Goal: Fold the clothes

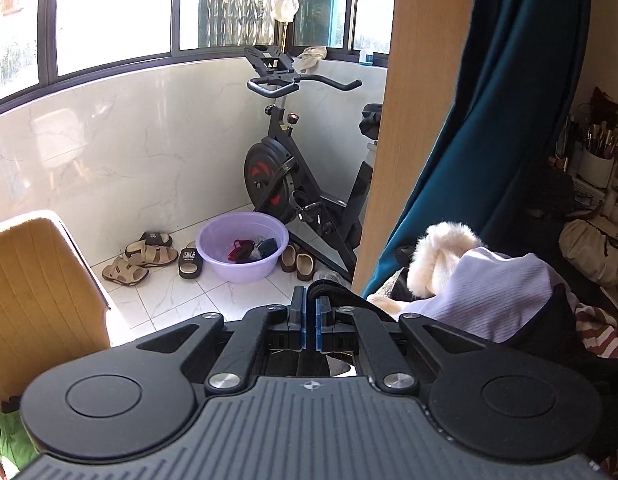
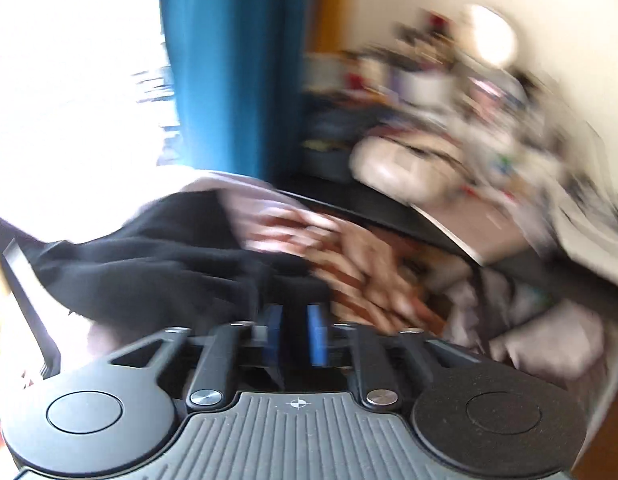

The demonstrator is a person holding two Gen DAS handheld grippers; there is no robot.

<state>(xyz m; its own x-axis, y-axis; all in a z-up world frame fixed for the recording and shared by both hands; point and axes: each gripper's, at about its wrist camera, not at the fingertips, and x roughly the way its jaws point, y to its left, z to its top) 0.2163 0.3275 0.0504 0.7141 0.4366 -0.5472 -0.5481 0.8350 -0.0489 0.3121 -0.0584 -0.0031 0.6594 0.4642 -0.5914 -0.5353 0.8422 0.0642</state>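
My left gripper point(image 1: 311, 300) is shut, with a strand of the black garment point(image 1: 549, 320) pinched between its tips. The cloth trails off to the right over a heap of clothes: a lilac ribbed piece point(image 1: 489, 288), a cream fleece point(image 1: 441, 252) and a red-and-white striped piece point(image 1: 597, 328). The right wrist view is blurred. There my right gripper point(image 2: 295, 312) has its blue pads apart. The black garment point(image 2: 149, 256) drapes over the left finger and across the tips, and I cannot tell if it touches the pads. The striped piece point(image 2: 361, 272) lies just beyond.
A tan chair point(image 1: 37, 280) stands at the left. On the tiled floor are a purple basin point(image 1: 241, 248) and sandals point(image 1: 149, 256), with an exercise bike point(image 1: 285, 168) behind. A wooden post point(image 1: 413, 120) and a teal curtain point(image 1: 509, 100) rise at the right. A cluttered desk point(image 2: 469, 128) lies beyond.
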